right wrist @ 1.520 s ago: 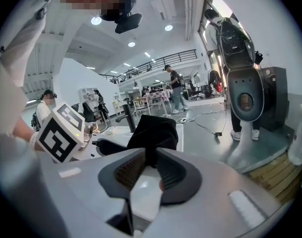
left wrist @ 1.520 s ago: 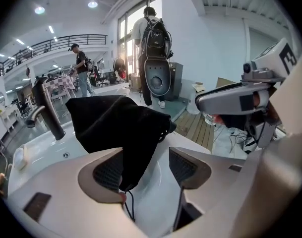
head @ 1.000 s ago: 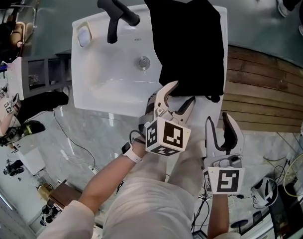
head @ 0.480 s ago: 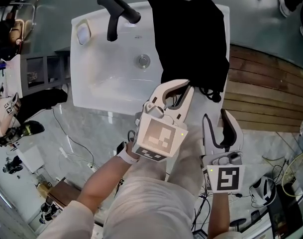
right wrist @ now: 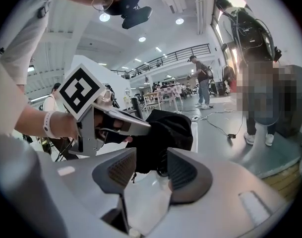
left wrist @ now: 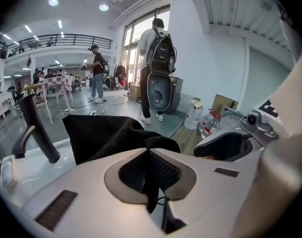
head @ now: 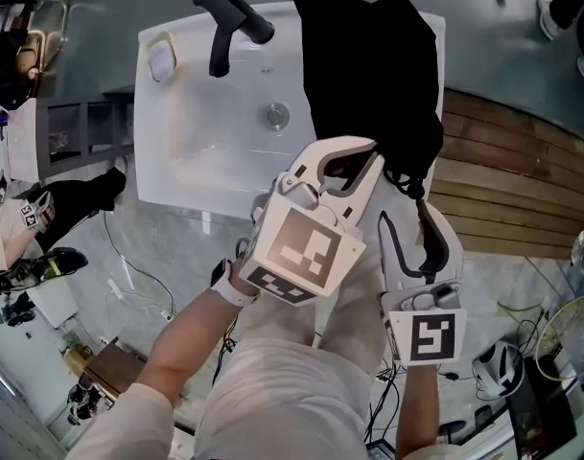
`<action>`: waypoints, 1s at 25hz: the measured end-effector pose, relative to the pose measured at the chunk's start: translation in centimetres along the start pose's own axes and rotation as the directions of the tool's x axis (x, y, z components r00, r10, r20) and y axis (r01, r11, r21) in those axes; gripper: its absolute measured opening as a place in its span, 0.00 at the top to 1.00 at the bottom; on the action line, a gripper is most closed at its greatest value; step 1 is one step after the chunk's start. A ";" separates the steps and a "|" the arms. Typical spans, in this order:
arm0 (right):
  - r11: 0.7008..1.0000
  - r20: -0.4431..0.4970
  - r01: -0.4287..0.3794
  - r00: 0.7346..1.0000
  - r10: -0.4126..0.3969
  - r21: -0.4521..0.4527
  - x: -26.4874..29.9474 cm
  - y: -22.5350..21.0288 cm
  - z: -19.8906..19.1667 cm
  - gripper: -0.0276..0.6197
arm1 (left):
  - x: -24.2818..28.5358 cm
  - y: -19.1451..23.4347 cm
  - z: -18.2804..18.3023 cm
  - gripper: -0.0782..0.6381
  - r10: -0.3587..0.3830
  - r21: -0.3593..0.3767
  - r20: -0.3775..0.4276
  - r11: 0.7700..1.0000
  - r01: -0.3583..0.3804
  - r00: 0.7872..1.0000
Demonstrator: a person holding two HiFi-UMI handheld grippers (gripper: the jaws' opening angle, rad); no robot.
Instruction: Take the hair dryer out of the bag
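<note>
a white sink (head: 191, 132) carries the black bag (head: 368, 65), which lies over its right side from the far edge to the near right corner. the cloth is bunched and lifted at the near end. the hair dryer itself shows in no view; only the bag's dark cloth can be seen, so whether it sits inside cannot be told.

the left gripper (head: 373, 153) reaches to that near right corner. its fingers (left wrist: 165, 171) are pressed together on a fold of the bag, with black cloth running down between the ribbed pads. its marker cube (head: 301, 252) faces up toward the head view.

the right gripper (head: 407, 214) is just beside the left one, off the sink's near right corner and below the bag's hanging end. its fingers (right wrist: 183, 172) are spreading apart. the bunched cloth shows ahead through their gap, but the pads do not press on it. a thin drawstring (head: 407, 175) dangles from the bag just above them.

a black faucet (head: 229, 17) stands at the sink's far edge, left of the bag. a small pale object (head: 160, 60) rests at the far left corner, and the drain (head: 277, 116) lies just left of the bag's edge.
</note>
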State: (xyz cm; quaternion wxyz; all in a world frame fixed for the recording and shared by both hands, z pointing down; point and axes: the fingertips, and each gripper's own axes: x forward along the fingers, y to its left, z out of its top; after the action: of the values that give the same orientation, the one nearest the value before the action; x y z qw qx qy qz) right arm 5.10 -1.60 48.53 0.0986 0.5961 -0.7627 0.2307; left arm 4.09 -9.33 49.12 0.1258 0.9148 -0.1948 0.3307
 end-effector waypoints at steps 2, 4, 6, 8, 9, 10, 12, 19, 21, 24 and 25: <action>1.000 -0.002 -0.006 1.000 0.006 -0.001 0.4 0.0 0.2 0.66 | 0.0 0.3 0.4 0.87 -0.007 0.017 -0.003 1.000 0.007 1.000; 1.000 0.002 -0.010 1.000 0.010 0.000 0.8 0.0 0.6 0.65 | 0.1 0.7 1.4 0.87 -0.017 0.044 -0.003 0.999 0.017 1.000; 1.000 -0.001 -0.017 1.000 0.017 -0.005 1.2 0.2 1.0 0.66 | 0.2 0.8 2.1 0.87 -0.032 0.063 -0.010 0.998 0.033 0.999; 0.999 -0.017 -0.041 0.999 0.041 -0.033 1.5 0.5 1.2 0.66 | 0.5 0.8 2.8 0.86 -0.049 0.084 -0.013 0.995 0.050 0.999; 0.998 -0.020 -0.053 0.998 0.052 -0.045 1.6 0.6 1.4 0.66 | 0.7 0.9 3.2 0.86 -0.057 0.099 -0.011 0.993 0.058 0.998; 0.997 -0.020 -0.061 0.998 0.060 -0.050 1.9 0.7 1.6 0.66 | 0.9 1.0 3.5 0.86 -0.063 0.117 -0.014 0.991 0.064 0.998; 0.997 -0.025 -0.064 0.998 0.063 -0.047 2.4 0.6 1.9 0.66 | 1.4 1.3 3.8 0.86 -0.069 0.157 -0.033 0.985 0.074 0.997; 0.998 -0.045 -0.027 0.999 0.024 -0.058 4.6 -0.8 2.5 0.66 | 2.9 2.6 4.2 0.86 -0.081 0.208 -0.085 0.973 0.097 0.993; 0.996 -0.066 -0.022 0.998 0.016 -0.087 5.1 -1.3 2.3 0.66 | 3.3 3.0 4.0 0.86 -0.073 0.219 -0.104 0.971 0.094 0.992; 0.988 -0.135 -0.055 0.990 0.035 -0.145 5.9 -1.2 1.6 0.65 | 3.7 3.2 4.2 0.86 -0.087 0.194 -0.100 0.975 0.105 0.991; 0.986 -0.159 -0.070 0.986 0.045 -0.153 6.2 -1.0 1.2 0.65 | 3.8 3.3 4.3 0.86 -0.093 0.181 -0.094 0.977 0.109 0.991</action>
State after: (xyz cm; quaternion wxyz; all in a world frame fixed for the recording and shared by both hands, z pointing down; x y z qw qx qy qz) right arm 4.54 -7.77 50.34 0.1978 0.5443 -0.7855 0.2181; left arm 7.70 -14.87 48.75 0.0648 0.9163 -0.1108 0.3793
